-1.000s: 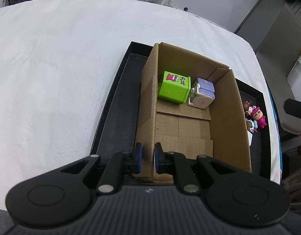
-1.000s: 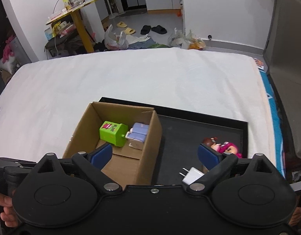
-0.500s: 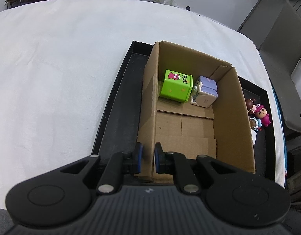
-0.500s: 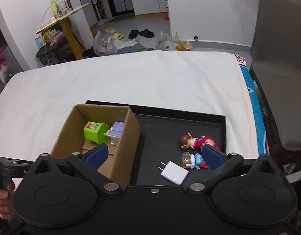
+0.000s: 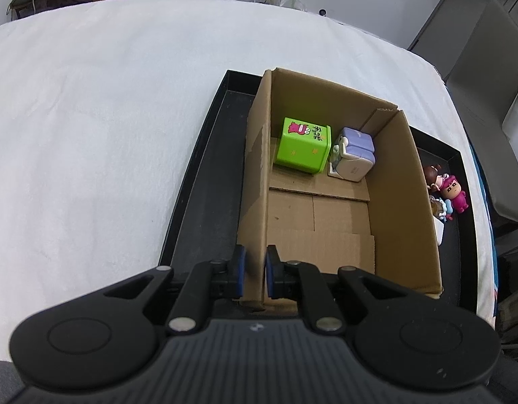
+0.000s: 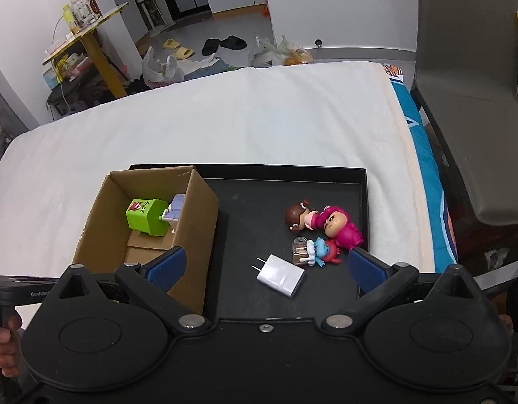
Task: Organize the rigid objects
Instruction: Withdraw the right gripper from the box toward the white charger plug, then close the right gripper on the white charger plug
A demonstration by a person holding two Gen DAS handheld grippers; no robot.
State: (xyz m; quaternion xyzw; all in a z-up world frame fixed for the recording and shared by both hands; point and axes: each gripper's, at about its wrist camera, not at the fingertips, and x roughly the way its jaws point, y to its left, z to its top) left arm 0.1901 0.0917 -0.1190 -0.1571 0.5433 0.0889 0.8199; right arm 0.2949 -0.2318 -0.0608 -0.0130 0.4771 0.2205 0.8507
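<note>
A brown cardboard box (image 5: 397, 202) (image 6: 195, 215) stands in a black tray (image 5: 205, 181) (image 6: 269, 181). Inside it sit a green cube (image 5: 302, 148) (image 6: 144, 217) and a lilac charger (image 5: 355, 158) (image 6: 174, 207). My left gripper (image 5: 255, 271) is shut on the box's near left wall. On the tray floor right of the box lie a white plug adapter (image 6: 282, 275), a brown-haired doll (image 6: 297, 215), a pink figure (image 6: 341, 229) (image 5: 456, 192) and a small blue figure (image 6: 318, 252). My right gripper (image 6: 265, 267) hangs wide open above the adapter, nothing between its pads.
The tray rests on a white cloth-covered table (image 6: 225, 128) (image 5: 90, 118). A grey chair (image 6: 474, 107) stands past the table's right edge. A hand (image 6: 3, 346) holds the left gripper's handle at lower left.
The right gripper has swung rightward, from over the box's wall to over the adapter and figures, and its jaws widened a little. The left gripper kept its grip on the box wall.
</note>
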